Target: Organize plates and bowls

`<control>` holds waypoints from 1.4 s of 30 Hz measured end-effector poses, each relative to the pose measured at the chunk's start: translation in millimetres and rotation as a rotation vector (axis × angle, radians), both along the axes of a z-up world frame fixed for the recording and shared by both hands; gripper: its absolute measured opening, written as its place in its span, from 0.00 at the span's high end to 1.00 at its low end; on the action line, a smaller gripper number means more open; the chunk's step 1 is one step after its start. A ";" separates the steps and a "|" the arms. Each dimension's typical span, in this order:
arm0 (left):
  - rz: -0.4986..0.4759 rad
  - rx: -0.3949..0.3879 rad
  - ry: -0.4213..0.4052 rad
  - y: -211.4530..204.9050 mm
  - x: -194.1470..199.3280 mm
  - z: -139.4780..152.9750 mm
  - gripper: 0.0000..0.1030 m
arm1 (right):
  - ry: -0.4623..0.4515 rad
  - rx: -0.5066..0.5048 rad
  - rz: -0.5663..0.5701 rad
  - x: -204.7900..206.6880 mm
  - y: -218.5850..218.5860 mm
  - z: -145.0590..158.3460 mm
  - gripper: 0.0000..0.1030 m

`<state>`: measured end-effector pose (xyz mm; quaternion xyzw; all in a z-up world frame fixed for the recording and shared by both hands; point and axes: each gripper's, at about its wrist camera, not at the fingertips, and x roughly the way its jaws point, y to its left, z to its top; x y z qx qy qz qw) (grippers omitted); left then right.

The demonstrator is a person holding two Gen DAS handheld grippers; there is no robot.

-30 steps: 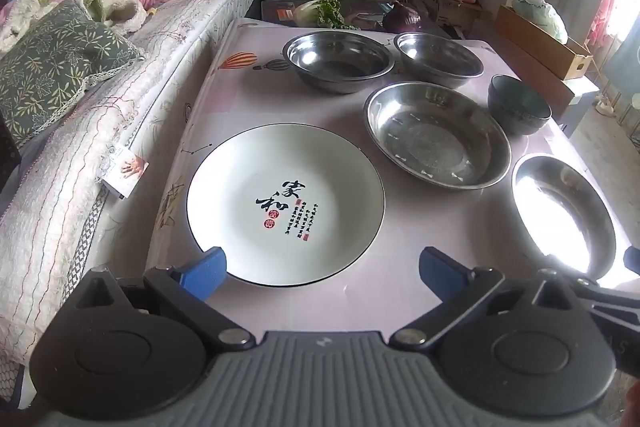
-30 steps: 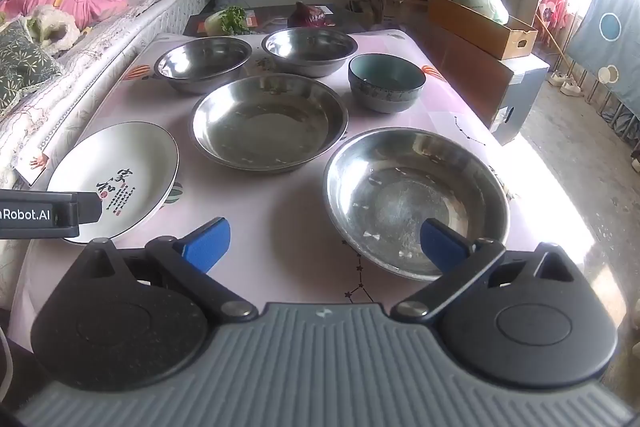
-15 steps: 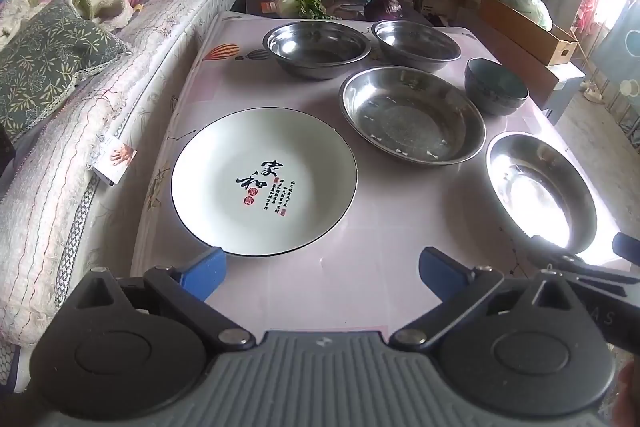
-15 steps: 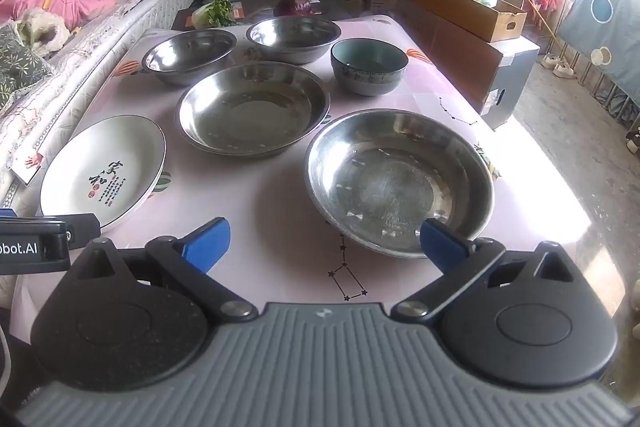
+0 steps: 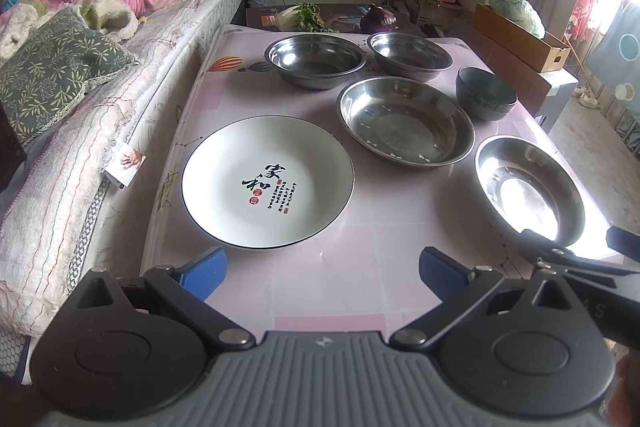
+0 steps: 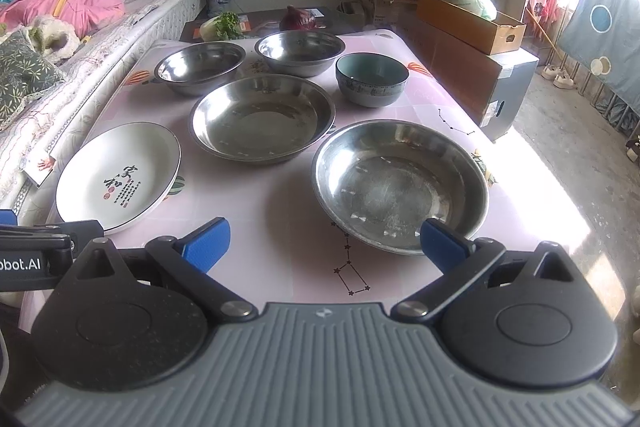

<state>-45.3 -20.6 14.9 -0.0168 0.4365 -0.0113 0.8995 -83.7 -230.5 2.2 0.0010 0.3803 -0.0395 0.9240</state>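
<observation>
Plate [image 5: 267, 182] lies just beyond left gripper's [image 5: 322, 269] spread jaws.

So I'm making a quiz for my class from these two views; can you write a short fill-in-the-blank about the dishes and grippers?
1. The white plate bears black calligraphy and a thin ____ rim line.
2. Counting every steel dish on the table, there are ____.
3. The only bowl not of steel is the ____ one.
4. The left gripper and the right gripper both have their jaws ____.

Missing words: black; four; blue-grey ceramic; open
</observation>
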 end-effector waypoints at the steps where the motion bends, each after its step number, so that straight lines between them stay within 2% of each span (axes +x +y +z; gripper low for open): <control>1: 0.001 0.000 0.000 0.2 -0.4 -0.3 0.00 | -0.001 0.001 -0.001 -0.2 -0.1 -0.1 0.01; 42: 0.031 -0.006 0.017 10.9 7.5 -2.4 0.00 | 0.018 0.004 0.006 7.7 3.0 1.2 0.01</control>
